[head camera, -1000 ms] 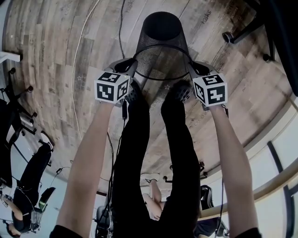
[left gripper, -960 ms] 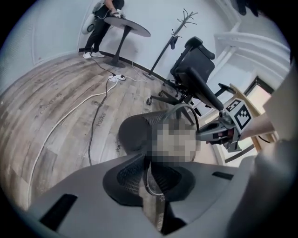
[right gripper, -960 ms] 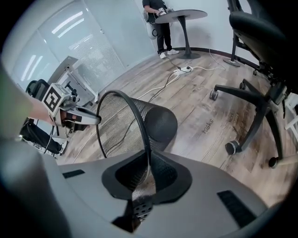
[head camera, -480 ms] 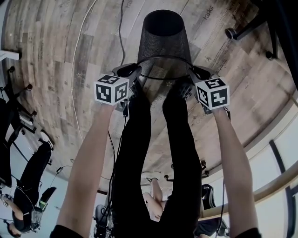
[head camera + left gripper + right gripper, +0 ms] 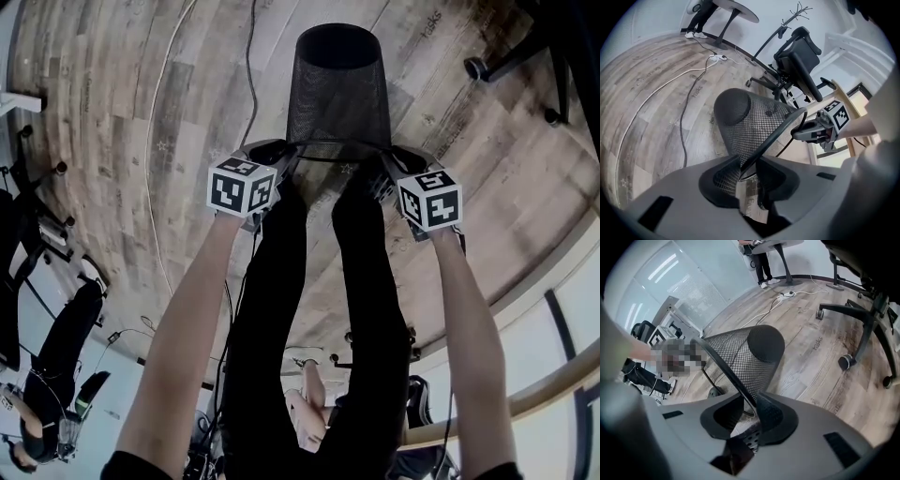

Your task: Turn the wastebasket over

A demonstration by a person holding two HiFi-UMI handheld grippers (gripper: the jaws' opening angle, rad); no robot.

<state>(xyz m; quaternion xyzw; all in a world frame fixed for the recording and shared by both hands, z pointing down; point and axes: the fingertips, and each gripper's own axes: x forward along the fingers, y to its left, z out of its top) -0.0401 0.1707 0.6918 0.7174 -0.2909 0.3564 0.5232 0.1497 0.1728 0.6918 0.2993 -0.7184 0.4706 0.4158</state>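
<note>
- Wood floor (image 5: 112, 112) fills the head view, its planks running to the floor's edge by the wall at lower right.
- The person's legs (image 5: 309, 328), in black, stand mid-picture, with a bare forearm reaching down on either side.
- There's the wastebasket (image 5: 337, 94), black mesh, out on the open floor well in from that edge and just ahead of the feet. It's tipped, closed base (image 5: 339, 42) up and away from the person, open rim (image 5: 778, 133) toward the feet. Whether the rim meets the floor, I can't tell.
- An office chair (image 5: 799, 61) stands beyond the basket, apart from it.
- Left claw (image 5: 748, 170) is at the rim's left side. Its jaws have just been opening and stand a small way apart. The thin rim wire runs between them with a gap beside it, so it's loose, not pinched.
- Right claw (image 5: 750, 408) is at the rim's right side, and it's the same story. Its jaws have just been opening, they're slightly apart, and the rim wire passes between them unclamped.
- Two marker cubes (image 5: 241, 187) ride on the claws, one either side of the legs.
- A dark cable (image 5: 249, 56) runs along the floor past the basket's left, and a white cable (image 5: 152, 131) curves further left.
</note>
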